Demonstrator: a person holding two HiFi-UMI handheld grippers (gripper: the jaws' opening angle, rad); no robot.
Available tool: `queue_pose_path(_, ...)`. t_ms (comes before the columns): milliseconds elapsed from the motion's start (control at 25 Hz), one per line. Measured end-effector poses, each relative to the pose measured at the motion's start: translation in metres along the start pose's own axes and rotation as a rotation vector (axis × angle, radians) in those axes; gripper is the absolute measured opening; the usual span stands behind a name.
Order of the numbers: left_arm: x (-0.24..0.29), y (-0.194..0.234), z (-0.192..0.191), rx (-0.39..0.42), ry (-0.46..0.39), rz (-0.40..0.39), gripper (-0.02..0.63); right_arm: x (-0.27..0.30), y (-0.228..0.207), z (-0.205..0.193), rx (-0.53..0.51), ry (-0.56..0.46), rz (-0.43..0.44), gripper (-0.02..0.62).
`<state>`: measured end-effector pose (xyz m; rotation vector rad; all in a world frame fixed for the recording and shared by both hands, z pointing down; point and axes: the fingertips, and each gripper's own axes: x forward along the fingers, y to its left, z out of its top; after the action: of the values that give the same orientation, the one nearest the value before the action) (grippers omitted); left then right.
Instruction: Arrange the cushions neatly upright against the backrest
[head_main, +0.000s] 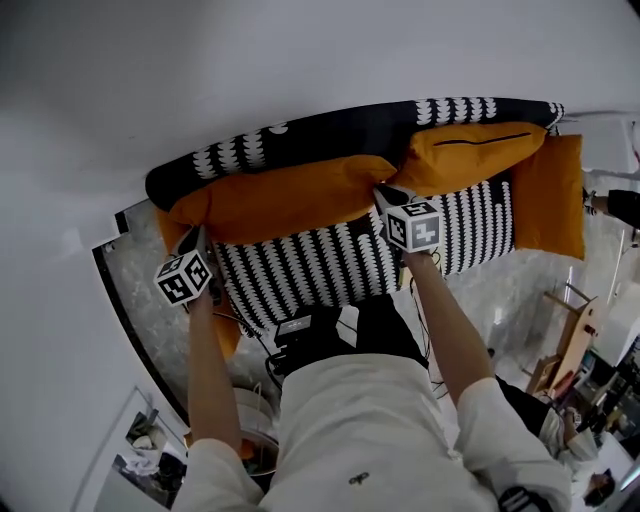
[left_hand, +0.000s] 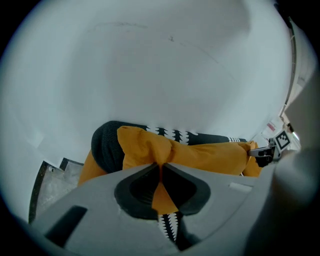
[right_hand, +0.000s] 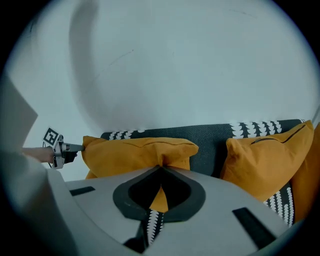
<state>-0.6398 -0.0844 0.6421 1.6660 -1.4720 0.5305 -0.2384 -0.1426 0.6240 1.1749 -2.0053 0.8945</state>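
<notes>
Your left gripper (left_hand: 160, 167) and right gripper (right_hand: 160, 171) hold their jaws clamped on the orange cushion (head_main: 285, 200). Your torso (head_main: 350, 420) hides the front of the sofa (head_main: 300, 265).

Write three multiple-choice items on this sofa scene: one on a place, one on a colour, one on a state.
1. Where on the left cushion is the left gripper? A its left end; B its middle; C its right end.
2. What colour is that cushion? A green; B orange; C blue.
3. The right gripper's jaws are: A wide open; B shut on nothing; C shut on the cushion.

Key: 1 A, the head view shows it at that end. 2 B, it is orange in every view. 3 C, orange fabric is pinched between the jaws.
</notes>
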Motion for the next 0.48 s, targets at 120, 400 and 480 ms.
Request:
queue_pose_path(120, 0.002, 0.008, -0.001, 0.007, 0.009, 0.038, 0.038, 0.017, -0.002, 0.009, -0.018, 0.014, 0.002, 0.014)
queue_pose_path(400, 0.012, 0.015, 0.007, -0.017, 0.007, 0.082, 0.056, 0.036, -0.008, 0.026, -0.052, 0.040, -0.057, 0.020)
queue_pose_path(480, 0.006, 0.017, 0.009, 0.014, 0.001, 0.117, 0.073, 0.029, -0.008, 0.026, -0.030, 0.024, -0.062, 0.037)
